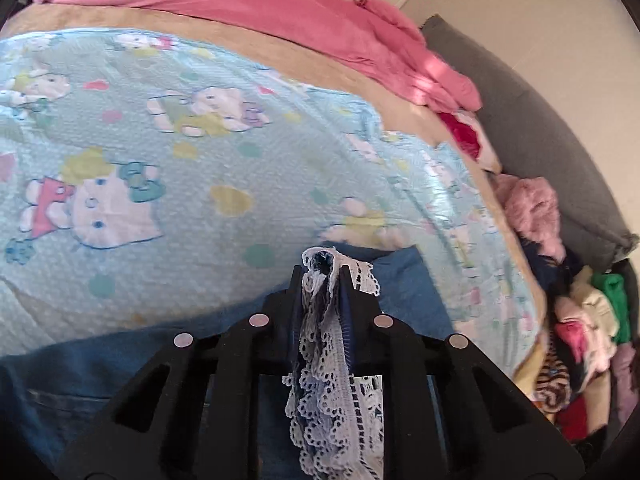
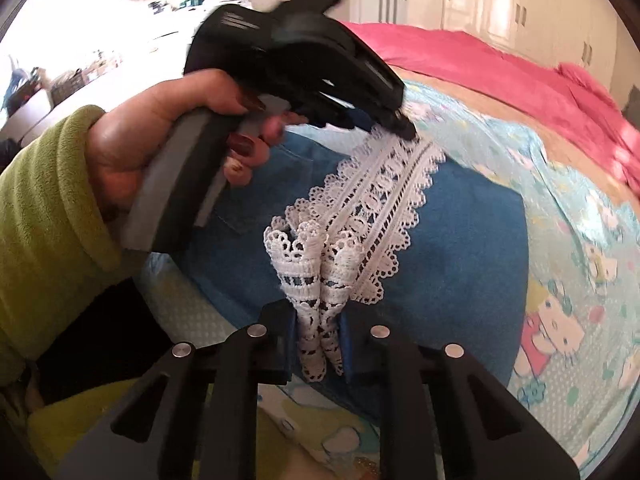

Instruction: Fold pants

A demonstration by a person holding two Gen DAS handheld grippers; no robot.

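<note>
My left claw [image 1: 323, 276] is pinched shut on the white lace hem [image 1: 334, 380] of the blue denim pants [image 2: 460, 240]; my right claw [image 2: 320, 320] clamps the same lace [image 2: 384, 200] beside it. The pants lie just ahead on the cartoon-print bedspread [image 1: 160, 140]. To fold neatly, I should keep both grips firm, the hem taut and level between them.

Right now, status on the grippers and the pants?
Left gripper shut on lace hem. Right gripper shut on lace too. Jeans flat on the bed sheet. Nothing in the way.
</note>
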